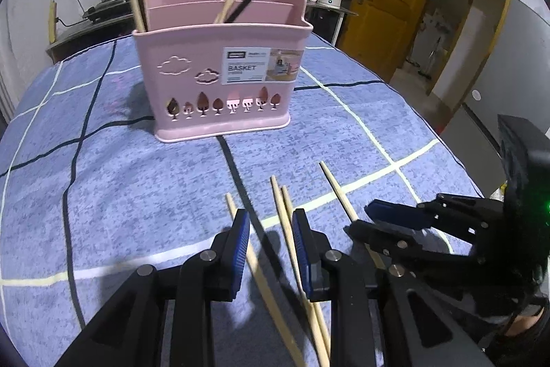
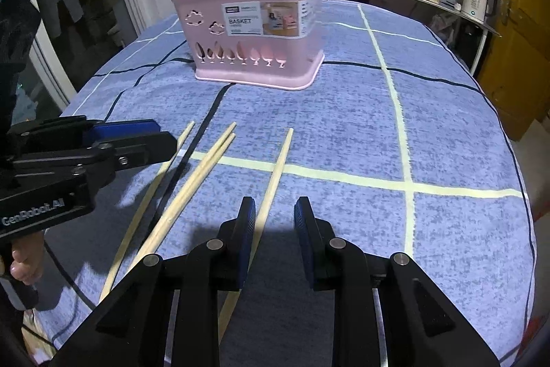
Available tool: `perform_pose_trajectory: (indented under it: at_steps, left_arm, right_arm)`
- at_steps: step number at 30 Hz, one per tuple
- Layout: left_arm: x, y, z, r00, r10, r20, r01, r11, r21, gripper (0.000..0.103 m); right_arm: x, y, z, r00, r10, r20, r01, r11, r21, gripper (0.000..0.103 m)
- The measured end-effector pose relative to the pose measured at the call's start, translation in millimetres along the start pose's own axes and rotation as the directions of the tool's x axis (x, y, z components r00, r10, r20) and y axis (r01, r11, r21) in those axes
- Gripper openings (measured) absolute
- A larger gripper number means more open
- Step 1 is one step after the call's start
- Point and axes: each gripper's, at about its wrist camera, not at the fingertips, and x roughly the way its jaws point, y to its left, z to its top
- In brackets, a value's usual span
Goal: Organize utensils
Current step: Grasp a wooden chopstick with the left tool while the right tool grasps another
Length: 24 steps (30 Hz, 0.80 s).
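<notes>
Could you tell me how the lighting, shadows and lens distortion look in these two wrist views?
Left wrist view: strong fisheye bend, dark vignette at the corners, pink basket fairly sharp, a soft shadow on the cloth to its left. Right wrist view: same curvature, dim room, right gripper casts a dark shadow on the blue tablecloth.

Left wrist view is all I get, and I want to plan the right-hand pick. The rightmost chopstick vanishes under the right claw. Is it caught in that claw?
Observer: No. The right claw stands open with nothing in its gap. The rightmost chopstick passes beneath its left finger, outside the gap.
Operator: My own claw hides the leftmost stick's near end. Where does it go?
Observer: The leftmost chopstick runs below the left claw and on toward the near edge of the tablecloth.
</notes>
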Motion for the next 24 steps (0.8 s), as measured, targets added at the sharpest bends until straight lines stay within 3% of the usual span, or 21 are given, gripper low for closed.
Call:
perform_pose_trajectory:
  at_steps: [12,24]
  left_arm:
    - [37.6,-4.7,10.8,0.997,0.069,-0.036,-0.069,0.998,0.015,0.025]
    - [26.4,7.5,-4.5,0.996,0.085,-0.019,-0.084,0.996,0.031,0.026]
  right_arm:
    - [-1.9,-5.9,-2.2,1.000,0.023,0.011,-0.023,1.000,0.016,0.025]
    - [-2.8,-7.1,-1.4,1.000,0.025,0.011,-0.025,1.000,0.016,0.025]
